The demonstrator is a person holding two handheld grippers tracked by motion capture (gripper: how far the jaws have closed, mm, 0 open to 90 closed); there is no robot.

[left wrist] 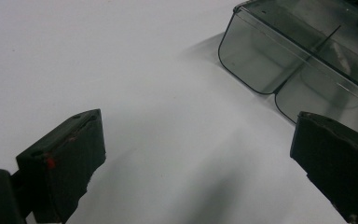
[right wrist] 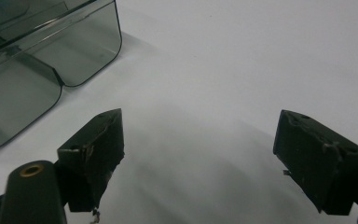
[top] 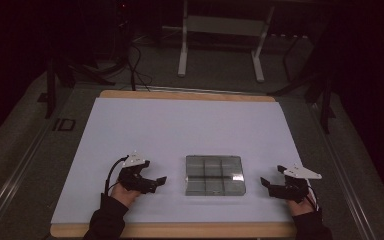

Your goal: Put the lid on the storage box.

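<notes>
A clear smoky plastic box (top: 214, 175) with several compartments lies flat on the white mat (top: 180, 130), near its front middle. My left gripper (top: 156, 182) rests to the box's left, jaws wide apart and pointing at it with nothing between them. In the left gripper view the box (left wrist: 303, 60) sits at upper right, beyond the gripper (left wrist: 205, 154). My right gripper (top: 266, 185) stands open to the right of the box, a short gap away. The right gripper view has the box (right wrist: 37, 60) at upper left and the gripper (right wrist: 198, 149) over bare mat.
The mat covers a wooden table (top: 180, 231) whose front edge runs just below both hands. Behind the table stand a white metal frame (top: 220, 45), cables on the floor (top: 135, 65) and dark stands at both sides.
</notes>
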